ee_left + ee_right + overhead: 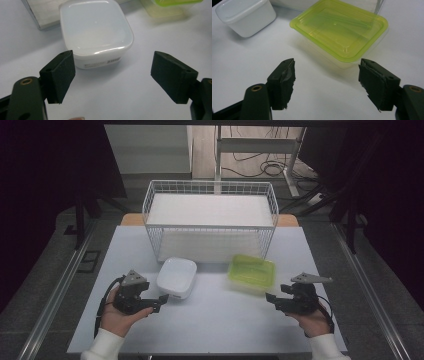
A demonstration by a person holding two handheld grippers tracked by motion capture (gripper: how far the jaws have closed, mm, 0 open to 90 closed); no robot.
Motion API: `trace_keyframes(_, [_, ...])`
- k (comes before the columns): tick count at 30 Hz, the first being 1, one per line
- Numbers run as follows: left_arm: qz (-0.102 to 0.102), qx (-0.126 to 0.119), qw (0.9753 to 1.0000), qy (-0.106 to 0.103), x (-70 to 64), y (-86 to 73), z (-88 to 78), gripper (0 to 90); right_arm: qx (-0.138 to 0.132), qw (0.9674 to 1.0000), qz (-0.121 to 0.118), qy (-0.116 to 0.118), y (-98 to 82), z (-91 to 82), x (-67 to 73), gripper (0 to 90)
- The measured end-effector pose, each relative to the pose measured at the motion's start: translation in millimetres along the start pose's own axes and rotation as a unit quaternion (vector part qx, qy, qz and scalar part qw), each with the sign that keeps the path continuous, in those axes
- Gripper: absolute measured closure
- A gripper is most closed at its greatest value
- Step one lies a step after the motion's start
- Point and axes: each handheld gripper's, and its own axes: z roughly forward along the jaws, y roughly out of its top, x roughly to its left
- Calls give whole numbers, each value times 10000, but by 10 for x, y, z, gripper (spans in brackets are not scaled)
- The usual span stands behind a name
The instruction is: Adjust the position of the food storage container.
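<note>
Looks like pre-grasp: left claw point(161, 301) wide open, empty, just near of white lidded tub point(176, 277), right claw point(270, 299) likewise near green-lidded box point(251, 271), wire basket point(210, 220) at far desk point(215, 315); next prob. advance & close.

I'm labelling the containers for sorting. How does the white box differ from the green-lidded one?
The white box is opaque white with a squarish shape, while the green-lidded container has a see-through body, a lime lid and a wider, rectangular shape. The white box sits in front of the left gripper, the green one in front of the right gripper. Both are lidded, rest on the table and stand before the wire basket.
</note>
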Motion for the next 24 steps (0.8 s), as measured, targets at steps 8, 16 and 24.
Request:
trace_keyframes(8, [78,142,9999,-31,-19,-13,49,193,158,9999,-23,54,139,111,-29,401])
trace_keyframes(16, [46,95,9999,-49,-17,4,26,191,486,9984,-286,80,405,279,-33,473])
trace_keyframes(24, [55,209,9997,-72,8,-17,88,189,322,9988,-370,-88,626,461,-215,707])
